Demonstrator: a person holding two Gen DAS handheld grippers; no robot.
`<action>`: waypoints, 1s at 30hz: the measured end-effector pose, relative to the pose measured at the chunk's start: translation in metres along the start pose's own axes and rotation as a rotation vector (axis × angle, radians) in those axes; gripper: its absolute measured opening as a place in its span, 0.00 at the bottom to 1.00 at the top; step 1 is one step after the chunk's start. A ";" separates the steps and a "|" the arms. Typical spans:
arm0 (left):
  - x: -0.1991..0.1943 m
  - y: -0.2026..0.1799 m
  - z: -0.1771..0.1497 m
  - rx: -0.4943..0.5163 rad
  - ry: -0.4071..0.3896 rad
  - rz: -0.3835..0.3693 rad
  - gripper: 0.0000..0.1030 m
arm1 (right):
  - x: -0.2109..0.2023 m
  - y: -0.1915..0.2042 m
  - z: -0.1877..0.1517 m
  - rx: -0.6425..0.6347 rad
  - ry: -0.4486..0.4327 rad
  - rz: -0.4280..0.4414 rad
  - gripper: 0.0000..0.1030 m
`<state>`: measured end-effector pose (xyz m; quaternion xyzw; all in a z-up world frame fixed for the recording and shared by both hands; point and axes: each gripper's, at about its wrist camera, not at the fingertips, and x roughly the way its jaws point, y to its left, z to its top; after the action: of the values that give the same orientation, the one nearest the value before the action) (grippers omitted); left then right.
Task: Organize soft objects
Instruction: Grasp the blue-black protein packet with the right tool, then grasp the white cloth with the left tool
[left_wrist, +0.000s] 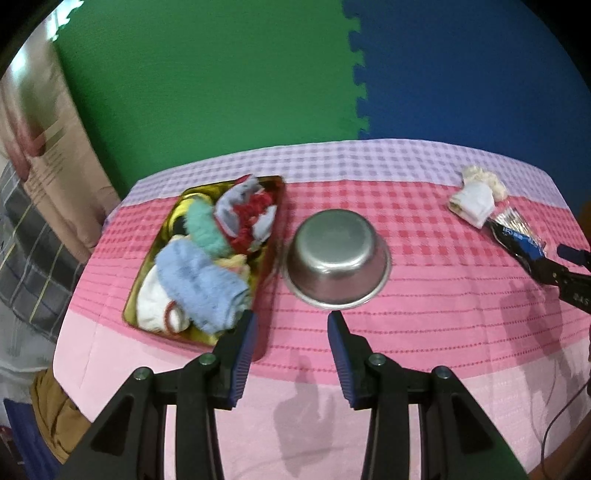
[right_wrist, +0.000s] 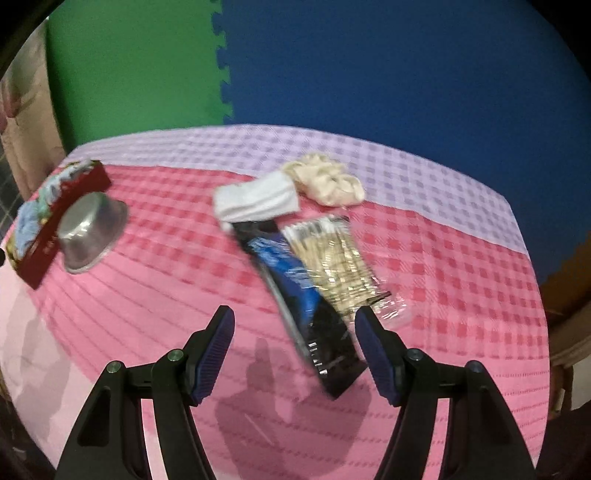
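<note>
The white folded cloth (right_wrist: 256, 199), upper middle, looks soft and light; pinching its middle seems best. The right gripper (right_wrist: 294, 325) and left gripper (left_wrist: 290, 319) are wide open, holding nothing.

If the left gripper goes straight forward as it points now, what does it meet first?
Probably the upturned steel bowl, straight ahead of the open left gripper; the tray lies just to its left. Depth is uncertain.
</note>
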<state>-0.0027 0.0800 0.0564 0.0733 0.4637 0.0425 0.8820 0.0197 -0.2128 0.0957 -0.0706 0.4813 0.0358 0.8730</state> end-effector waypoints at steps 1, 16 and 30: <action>0.003 -0.005 0.003 0.007 0.005 -0.010 0.39 | 0.006 -0.003 0.000 -0.003 0.012 0.000 0.63; 0.061 -0.073 0.076 0.114 -0.013 -0.101 0.39 | 0.052 0.020 0.007 -0.087 0.055 0.145 0.32; 0.106 -0.155 0.116 0.257 0.009 -0.255 0.39 | 0.045 0.004 -0.008 -0.036 -0.010 0.112 0.23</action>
<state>0.1536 -0.0677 0.0094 0.1257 0.4748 -0.1292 0.8614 0.0366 -0.2101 0.0530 -0.0589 0.4795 0.0937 0.8706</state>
